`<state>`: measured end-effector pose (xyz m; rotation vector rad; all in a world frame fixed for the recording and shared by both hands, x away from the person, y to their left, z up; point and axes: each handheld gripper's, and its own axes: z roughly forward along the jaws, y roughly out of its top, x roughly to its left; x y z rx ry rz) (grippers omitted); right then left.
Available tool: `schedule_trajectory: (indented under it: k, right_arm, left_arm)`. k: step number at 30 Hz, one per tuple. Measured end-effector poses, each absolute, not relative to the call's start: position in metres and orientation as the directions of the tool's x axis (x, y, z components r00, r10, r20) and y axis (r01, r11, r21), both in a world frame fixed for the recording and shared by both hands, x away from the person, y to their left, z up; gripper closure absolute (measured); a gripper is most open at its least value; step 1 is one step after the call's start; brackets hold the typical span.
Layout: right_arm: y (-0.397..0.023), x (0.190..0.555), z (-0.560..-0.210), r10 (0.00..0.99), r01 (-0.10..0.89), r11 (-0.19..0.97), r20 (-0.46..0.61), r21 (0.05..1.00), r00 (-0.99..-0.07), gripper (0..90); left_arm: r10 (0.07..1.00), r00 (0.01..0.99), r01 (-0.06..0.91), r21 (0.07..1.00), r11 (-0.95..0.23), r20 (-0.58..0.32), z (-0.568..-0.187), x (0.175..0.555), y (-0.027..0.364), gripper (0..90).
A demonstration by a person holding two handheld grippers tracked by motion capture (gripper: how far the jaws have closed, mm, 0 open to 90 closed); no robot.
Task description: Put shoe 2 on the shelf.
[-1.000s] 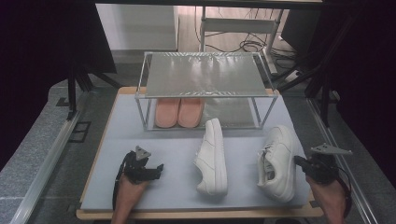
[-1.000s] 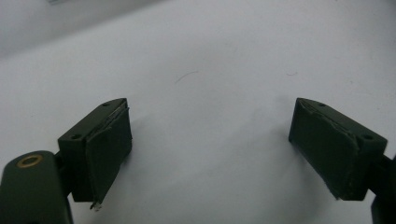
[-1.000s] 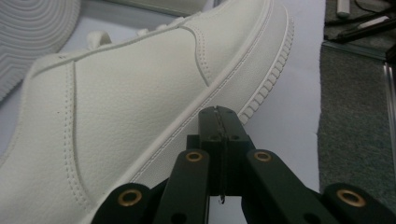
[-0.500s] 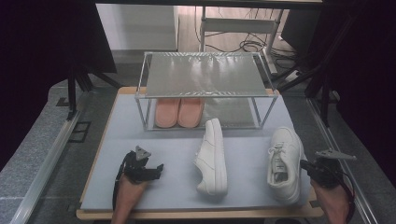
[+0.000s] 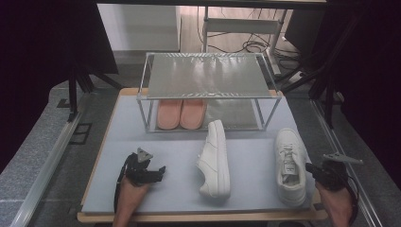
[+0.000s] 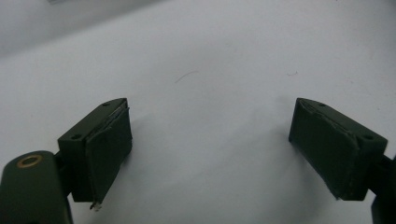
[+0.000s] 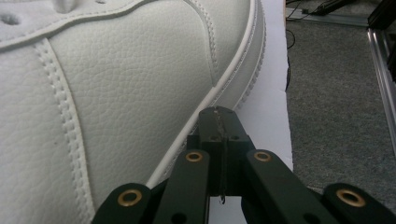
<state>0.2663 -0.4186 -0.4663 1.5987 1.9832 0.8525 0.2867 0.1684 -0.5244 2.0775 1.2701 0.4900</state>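
Showing no readable branding, the white sneaker (image 7: pixel 116 93) sits against the closed right hand-held gripper (image 7: pixel 219 116); left hand-held gripper (image 6: pixel 219 154) gapes.

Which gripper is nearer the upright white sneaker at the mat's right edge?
Right. The right gripper, jaws shut, sits at the upright white sneaker, beside its outer side. The left gripper, jaws open, is across the mat, beyond the sneaker lying on its side.

Beside your right gripper (image 7: pixel 219 114) the white shoe (image 7: pixel 116 84) looks like grained, stitched leather with a smooth rubbery sole edge. Under your left gripper (image 6: pixel 210 144), whose matt black pads (image 6: pixel 109 151) look rubbery, the mat (image 6: pixel 210 56) is smooth, pale and matt.
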Motion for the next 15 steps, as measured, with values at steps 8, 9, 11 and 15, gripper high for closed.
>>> schedule_trajectory:
  k: [8, 9, 11, 15]
  right_arm:
    - [-0.418, 0.272, -0.474, 0.977, 0.704, 0.131, 0.031, 0.697, -0.212, 90.0]
    - [-0.418, 0.274, -0.475, 0.977, 0.706, 0.131, 0.03, 0.695, -0.211, 90.0]
    - [-0.417, 0.275, -0.476, 0.977, 0.708, 0.135, 0.025, 0.693, -0.211, 90.0]
    - [-0.413, 0.281, -0.486, 0.972, 0.725, 0.152, 0.03, 0.671, -0.231, 90.0]
  left_arm:
    - [0.887, 0.461, 0.646, 0.692, -0.323, -0.017, -0.524, 0.287, 0.168, 13.2]
    - [0.887, 0.461, 0.646, 0.692, -0.323, -0.017, -0.524, 0.287, 0.168, 13.2]
    - [0.887, 0.461, 0.646, 0.692, -0.322, -0.017, -0.524, 0.287, 0.168, 13.3]
    - [0.887, 0.462, 0.646, 0.692, -0.323, -0.017, -0.524, 0.287, 0.168, 13.3]
